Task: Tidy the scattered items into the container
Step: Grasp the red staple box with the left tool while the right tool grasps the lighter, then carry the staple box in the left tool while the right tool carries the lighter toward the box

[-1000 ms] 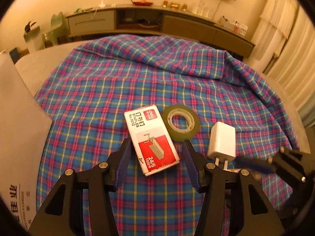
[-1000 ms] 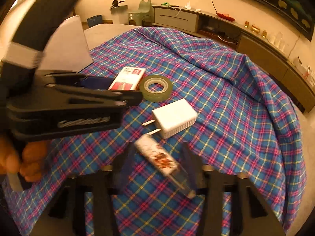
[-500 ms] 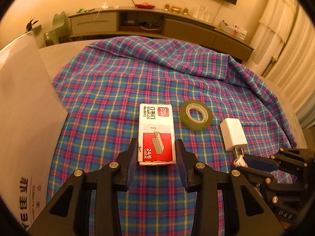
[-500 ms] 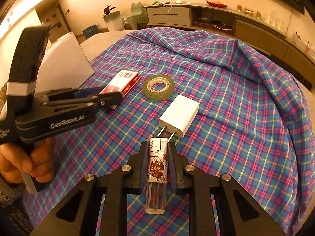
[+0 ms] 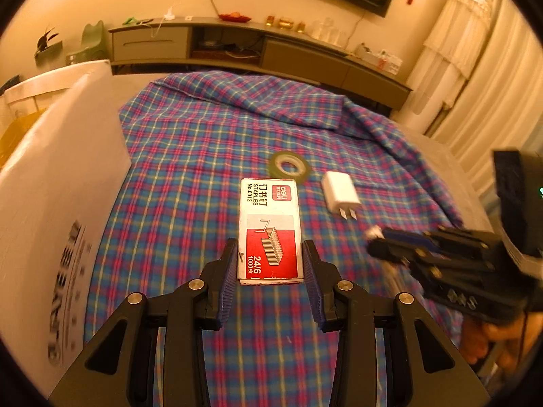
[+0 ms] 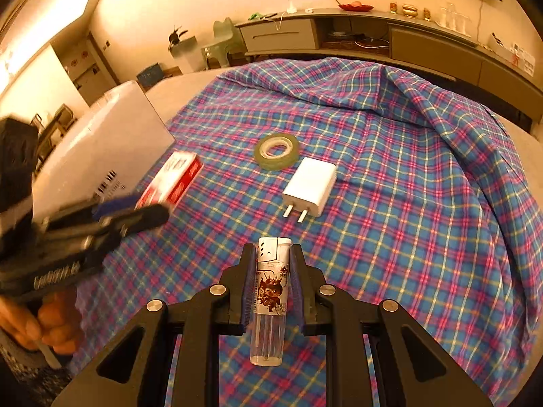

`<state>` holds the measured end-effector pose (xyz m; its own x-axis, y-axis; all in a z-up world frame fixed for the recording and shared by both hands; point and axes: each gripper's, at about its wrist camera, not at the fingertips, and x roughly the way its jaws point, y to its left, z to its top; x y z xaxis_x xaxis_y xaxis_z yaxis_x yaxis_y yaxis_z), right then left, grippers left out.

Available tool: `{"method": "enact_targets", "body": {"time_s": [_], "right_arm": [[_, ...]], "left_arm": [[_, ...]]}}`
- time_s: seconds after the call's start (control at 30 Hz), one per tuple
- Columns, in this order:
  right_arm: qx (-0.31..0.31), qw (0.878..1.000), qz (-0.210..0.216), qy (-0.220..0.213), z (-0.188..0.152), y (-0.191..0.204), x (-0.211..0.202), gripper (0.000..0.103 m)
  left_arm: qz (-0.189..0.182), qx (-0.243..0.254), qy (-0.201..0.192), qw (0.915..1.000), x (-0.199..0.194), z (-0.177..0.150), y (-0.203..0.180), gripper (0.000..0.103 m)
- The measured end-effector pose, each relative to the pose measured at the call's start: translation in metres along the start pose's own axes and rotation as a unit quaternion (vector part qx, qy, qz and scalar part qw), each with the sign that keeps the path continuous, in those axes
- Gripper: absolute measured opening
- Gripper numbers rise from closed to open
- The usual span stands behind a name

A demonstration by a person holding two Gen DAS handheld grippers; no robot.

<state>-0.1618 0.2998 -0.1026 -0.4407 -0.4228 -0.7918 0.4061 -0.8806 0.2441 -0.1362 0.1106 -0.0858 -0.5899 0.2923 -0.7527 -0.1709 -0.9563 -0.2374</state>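
Note:
My left gripper [image 5: 269,254] is shut on a red and white staples box [image 5: 269,229] and holds it above the plaid cloth. It also shows in the right wrist view [image 6: 178,178]. My right gripper [image 6: 273,259] is shut on a clear lighter [image 6: 271,295] with a cartoon print, lifted off the cloth. A green tape roll [image 5: 290,166] and a white charger plug [image 5: 339,193] lie on the cloth ahead; both also show in the right wrist view, tape roll [image 6: 276,151], charger [image 6: 310,186]. The white box container [image 5: 51,203] stands at the left.
The blue and pink plaid cloth [image 6: 407,169] covers the round table and is bunched at the far side. A long low cabinet [image 5: 271,51] runs along the back wall. White curtains [image 5: 475,68] hang at the right.
Both grippers closed on their items and lifted them off the cloth. The left gripper has moved nearer the white box container, which now fills more of the left.

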Motion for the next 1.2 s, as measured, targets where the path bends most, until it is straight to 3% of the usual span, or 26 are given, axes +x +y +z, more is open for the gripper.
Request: {"method": "enact_targets", "body": {"time_s": [0.27,0.6,1.2], "right_arm": [[0.027,0.999,0.015,-0.02,-0.006,0.02,-0.009,0.021],[0.124,0.989,0.047,-0.068,-0.041,0.033,-0.046,0.021],[0.081,0.99,0.065,-0.092,-0.06,0.12,-0.082,0.021]], "left_arm": [[-0.001,0.025,-0.02,0.9995,-0.049,-0.029,-0.003,0.038],[-0.027,0.042,-0.025,0.9984,-0.09,-0.054,-0.007,0.039],[-0.048,0.012,-0.07,0.9963,-0.164,-0.076,0.027,0.039]]}}
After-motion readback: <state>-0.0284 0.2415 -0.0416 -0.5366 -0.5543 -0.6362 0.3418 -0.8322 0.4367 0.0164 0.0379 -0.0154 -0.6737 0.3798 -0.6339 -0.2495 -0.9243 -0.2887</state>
